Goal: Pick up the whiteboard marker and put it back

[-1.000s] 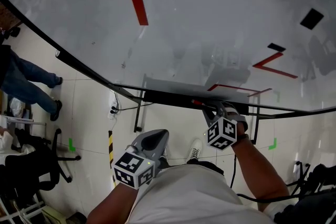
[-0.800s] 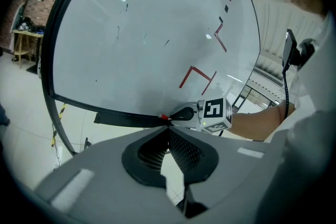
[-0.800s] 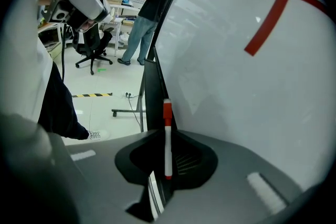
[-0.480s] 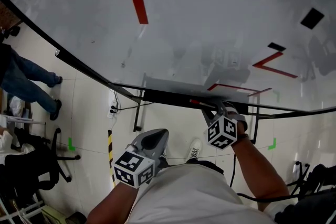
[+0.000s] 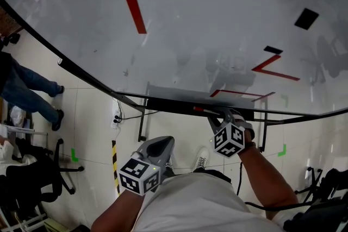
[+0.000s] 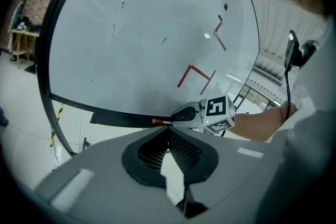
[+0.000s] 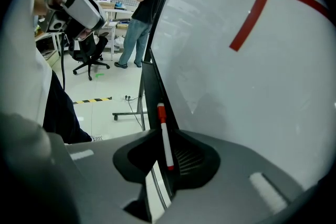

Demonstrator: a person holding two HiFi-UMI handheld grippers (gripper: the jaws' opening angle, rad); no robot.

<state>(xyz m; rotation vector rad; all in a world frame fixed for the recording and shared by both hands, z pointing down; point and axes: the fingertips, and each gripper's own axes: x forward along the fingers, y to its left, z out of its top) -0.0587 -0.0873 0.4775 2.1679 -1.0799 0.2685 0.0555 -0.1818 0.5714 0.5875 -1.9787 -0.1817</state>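
- As I watch through the head view, one whiteboard (image 5: 206,19) fills the upper frame, with two straight red bars (image 5: 135,13) toward 11 o'clock.
- One dark tray (image 5: 163,100) runs along the board's lower edge.
- One bystander's legs (image 5: 30,92) show at 9 o'clock.
- I count two grippers. The right gripper (image 5: 220,116), at 5 o'clock, sits at the tray with its jaws clamped on the marker. The left gripper (image 5: 162,142), at 7 o'clock, hangs apart from the board, jaws pressed together with nothing between them.
- One whiteboard marker (image 7: 164,134), white with red ends, lies in line with the tray; I cannot tell whether it touches it.
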